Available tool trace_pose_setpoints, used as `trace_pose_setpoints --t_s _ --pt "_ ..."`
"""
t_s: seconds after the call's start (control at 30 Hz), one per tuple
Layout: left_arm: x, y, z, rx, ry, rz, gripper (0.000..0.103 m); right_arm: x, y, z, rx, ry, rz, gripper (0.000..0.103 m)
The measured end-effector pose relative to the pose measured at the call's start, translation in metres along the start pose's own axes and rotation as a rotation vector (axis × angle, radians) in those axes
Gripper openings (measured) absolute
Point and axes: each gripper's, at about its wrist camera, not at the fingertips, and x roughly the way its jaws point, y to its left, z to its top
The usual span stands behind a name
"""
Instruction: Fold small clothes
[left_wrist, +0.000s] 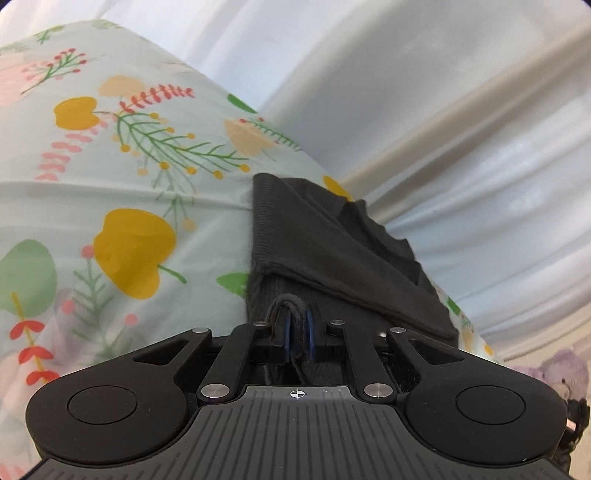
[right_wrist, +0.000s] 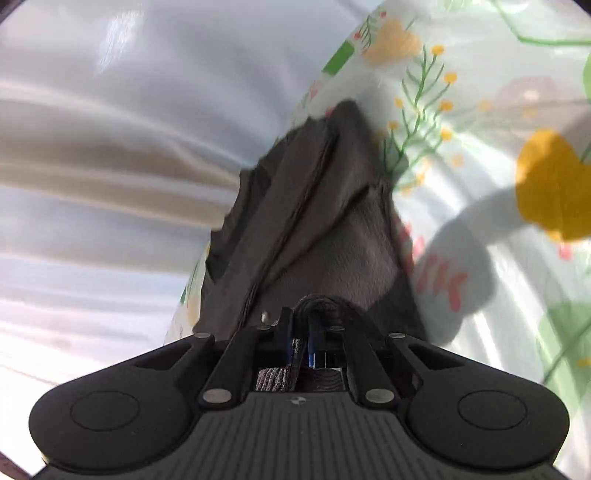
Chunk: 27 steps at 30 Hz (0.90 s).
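both claws pinch one dark garment (left_wrist: 332, 258): left claw (left_wrist: 297, 332) and right claw (right_wrist: 301, 341) nearly shut on its near edge; it stretches away over the floral sheet (left_wrist: 129, 192).

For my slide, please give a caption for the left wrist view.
Left gripper pinches a dark garment above a floral cloth.

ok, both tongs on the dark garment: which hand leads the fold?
Left, probably. The left tongs pinch the dark garment at a hem with open floral cloth alongside; the right tongs grip near the cloth's edge.
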Motion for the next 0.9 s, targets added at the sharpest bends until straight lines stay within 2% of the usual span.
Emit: trace_pose_setpoints --t_s 0.07,0.13,0.17,0.2,0.3,0.4,0.47,0.57,0.7,0.8,0.87,0.9 --pt "0.004 0.003 0.004 0.006 -0.020 0.056 0.018 0.002 0.000 0.012 -0.054 -0.104 -0.074 0.013" --pt "0.001 0.004 0.003 0.044 -0.044 0.054 0.019 -0.001 0.000 0.017 -0.139 -0.176 -0.130 0.024" --pt "0.000 0.005 0.001 0.072 -0.049 0.042 0.024 -0.002 -0.001 0.016 -0.174 -0.192 -0.136 0.026" --pt "-0.001 0.005 0.000 0.099 -0.047 0.035 0.028 -0.001 -0.001 0.014 -0.240 -0.180 -0.131 0.030" --pt "-0.002 0.007 -0.005 0.173 -0.038 0.052 0.029 0.011 0.010 0.002 -0.522 -0.057 -0.146 0.029" --pt "-0.003 0.013 -0.011 0.208 -0.035 0.092 0.029 0.027 0.024 -0.020 -0.767 -0.029 -0.190 0.030" --pt "0.002 0.018 -0.013 0.200 0.008 0.086 0.029 0.039 0.031 -0.025 -0.847 -0.031 -0.208 0.030" --pt "0.012 0.017 -0.016 0.215 0.067 0.059 0.029 0.059 0.039 -0.022 -0.923 -0.012 -0.211 0.030" --pt "0.028 0.007 -0.019 0.267 0.085 0.057 0.029 0.080 0.050 -0.015 -0.966 -0.007 -0.164 0.030" --pt "0.041 0.002 -0.017 0.262 0.092 0.054 0.030 0.081 0.054 -0.010 -0.924 -0.005 -0.057 0.007" --pt "0.047 -0.003 -0.015 0.275 0.073 0.058 0.030 0.072 0.049 -0.005 -0.848 -0.070 -0.031 0.007" --pt "0.049 -0.004 -0.014 0.277 0.065 0.053 0.030 0.068 0.045 -0.001 -0.808 -0.106 -0.058 0.007"
